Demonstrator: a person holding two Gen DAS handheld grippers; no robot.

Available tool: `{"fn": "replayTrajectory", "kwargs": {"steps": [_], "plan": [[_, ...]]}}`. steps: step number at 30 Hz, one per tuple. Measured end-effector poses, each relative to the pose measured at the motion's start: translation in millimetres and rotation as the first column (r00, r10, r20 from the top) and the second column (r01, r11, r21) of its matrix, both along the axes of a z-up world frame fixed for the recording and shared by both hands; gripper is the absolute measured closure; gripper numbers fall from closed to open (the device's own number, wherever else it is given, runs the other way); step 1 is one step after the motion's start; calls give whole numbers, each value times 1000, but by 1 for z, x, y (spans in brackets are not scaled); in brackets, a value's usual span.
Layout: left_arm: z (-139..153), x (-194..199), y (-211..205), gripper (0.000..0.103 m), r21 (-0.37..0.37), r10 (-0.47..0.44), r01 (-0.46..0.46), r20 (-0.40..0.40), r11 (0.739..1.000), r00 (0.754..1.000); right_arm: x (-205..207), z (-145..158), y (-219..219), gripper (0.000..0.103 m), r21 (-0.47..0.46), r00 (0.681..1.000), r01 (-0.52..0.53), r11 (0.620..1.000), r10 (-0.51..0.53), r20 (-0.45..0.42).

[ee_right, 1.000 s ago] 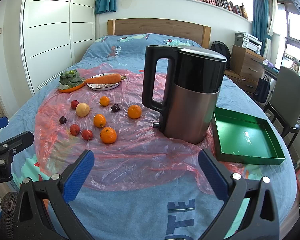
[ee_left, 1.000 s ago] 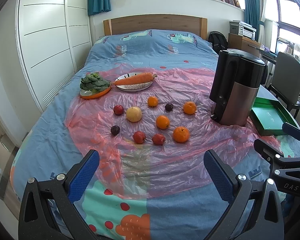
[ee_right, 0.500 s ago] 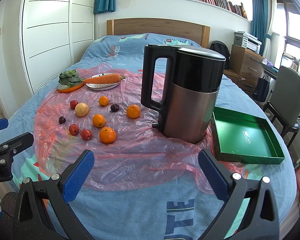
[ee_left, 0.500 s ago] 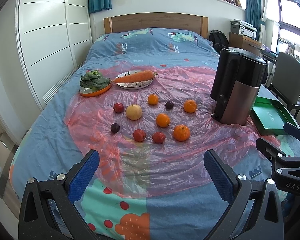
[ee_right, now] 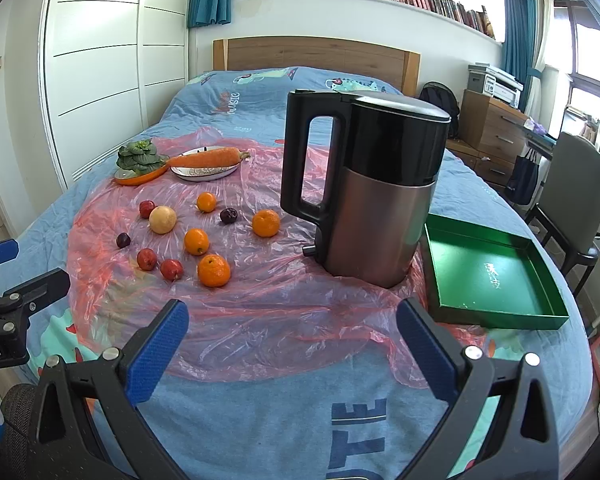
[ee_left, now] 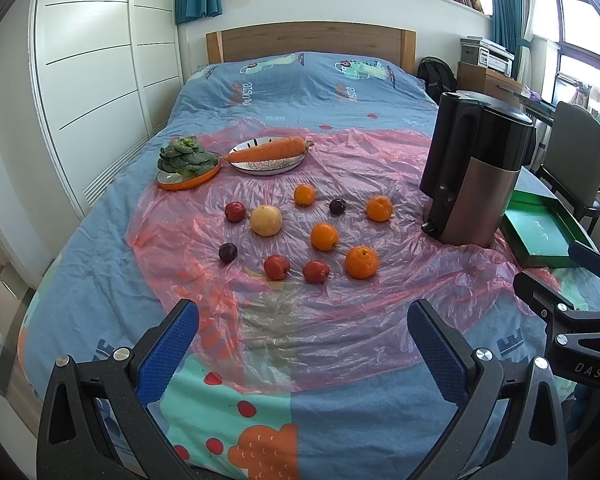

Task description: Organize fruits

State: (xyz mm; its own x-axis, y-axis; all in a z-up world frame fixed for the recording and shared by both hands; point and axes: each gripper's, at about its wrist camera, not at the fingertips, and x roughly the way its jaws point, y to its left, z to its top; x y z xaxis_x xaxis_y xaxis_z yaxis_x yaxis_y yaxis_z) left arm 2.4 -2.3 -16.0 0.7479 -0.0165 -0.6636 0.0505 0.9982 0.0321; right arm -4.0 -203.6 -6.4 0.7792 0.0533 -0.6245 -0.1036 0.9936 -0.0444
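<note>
Fruit lies scattered on the pink plastic sheet (ee_left: 284, 320) spread across the bed (ee_left: 100, 280) — four oranges, among them the nearest orange (ee_left: 362, 262), three small red fruits such as the red one (ee_left: 277, 267), two dark plums including the plum (ee_left: 228, 252) toward the bed's left edge, and a pale round fruit (ee_left: 266, 220). None has been sorted yet. Compared with a second ago almost nothing has shifted: both views have eased slightly back and up, so the kettle (ee_right: 364, 188) sits a touch farther off, while every fruit keeps its place. That suggests the person is only settling into position. The left hand-held gripper (ee_left: 302, 334) and right hand-held gripper (ee_right: 292, 330) both stand spread wide, holding nothing, above the bed's near edge. An empty green tray (ee_right: 496, 276) waits by the right edge — probably the destination.
</note>
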Motion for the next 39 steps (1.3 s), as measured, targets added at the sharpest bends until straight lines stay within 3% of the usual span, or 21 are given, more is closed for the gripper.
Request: {"fn": "replayTrajectory", "kwargs": {"steps": [32,36,39], "plan": [[-7,2,2,1,-18,0,0,0,1000,1000,0,-4,-1,0,5,1000,1,1000,-1,-5],[-8,3,1,1,-9,-9,9,-1,1000,1000,0,-16,-9,0,12,1000,-1,1000,1,-10],[-11,5,-2,1,15,-18,19,-10,1000,1000,0,-9,-6,0,14,1000,-1,1000,1,-10]]}}
